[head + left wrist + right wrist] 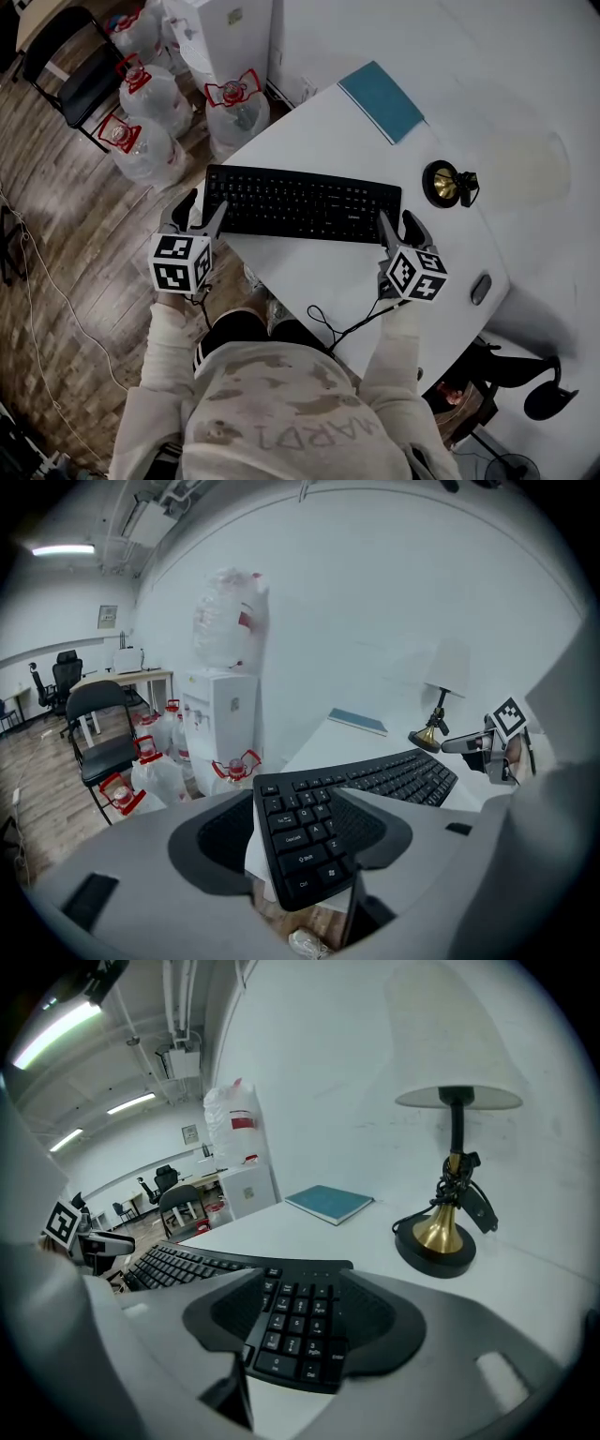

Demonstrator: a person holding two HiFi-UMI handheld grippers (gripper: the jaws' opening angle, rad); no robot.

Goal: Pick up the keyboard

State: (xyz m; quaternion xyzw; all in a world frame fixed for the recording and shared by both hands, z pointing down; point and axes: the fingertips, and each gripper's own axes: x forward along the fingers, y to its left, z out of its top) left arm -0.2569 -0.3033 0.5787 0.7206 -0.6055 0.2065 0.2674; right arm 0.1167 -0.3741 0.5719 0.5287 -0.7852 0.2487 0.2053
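Note:
A black keyboard lies near the front edge of the white table. My left gripper is at its left end, jaws spread on either side of that end with a gap showing, so it is open. In the left gripper view the keyboard runs away between the fingers. My right gripper straddles the right end in the same way, open. In the right gripper view the number pad sits between the pads.
A brass desk lamp stands just behind the keyboard's right end. A teal book lies at the back, a mouse at the right edge. Water bottles and a black chair stand on the floor to the left. The keyboard's cable hangs over the front edge.

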